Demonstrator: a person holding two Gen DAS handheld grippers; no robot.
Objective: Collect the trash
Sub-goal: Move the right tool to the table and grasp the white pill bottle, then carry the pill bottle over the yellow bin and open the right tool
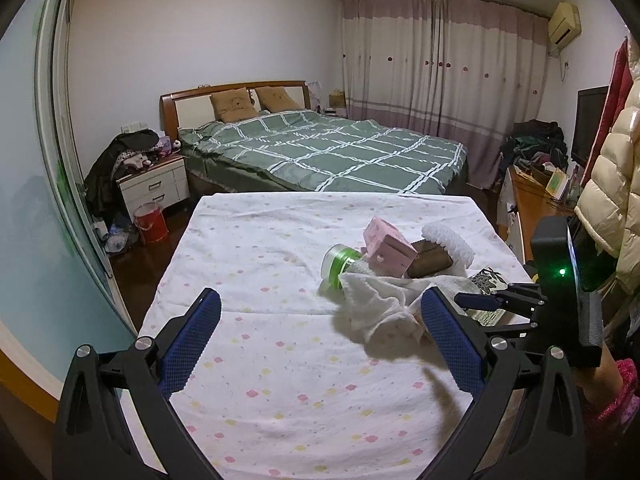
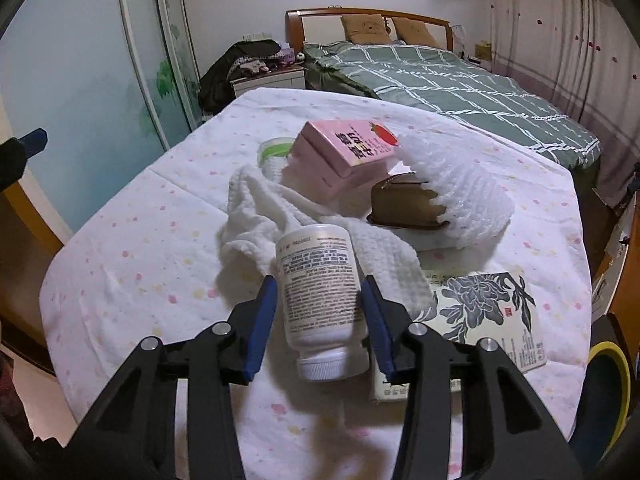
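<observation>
My right gripper (image 2: 320, 300) is shut on a white pill bottle (image 2: 318, 292), cap toward the camera, held above the table (image 2: 120, 264). Behind it lie a white cloth (image 2: 256, 208), a pink carton (image 2: 344, 148), a green-lidded jar (image 2: 274, 150), a brown wedge-shaped piece (image 2: 404, 200), white foam netting (image 2: 464, 196) and a flat box with a floral print (image 2: 484, 312). My left gripper (image 1: 320, 320) is open and empty over the table's near part, left of the pile. In its view show the cloth (image 1: 376, 300), jar (image 1: 340, 264), carton (image 1: 388, 250) and right gripper (image 1: 480, 300).
The table wears a white flowered cloth (image 1: 260, 280). A bed with a green checked cover (image 1: 332, 152) stands behind. A red bucket (image 1: 150, 222) sits on the floor by a nightstand (image 1: 154, 184). A wooden desk (image 1: 532, 200) and hanging coats (image 1: 612, 184) are at right.
</observation>
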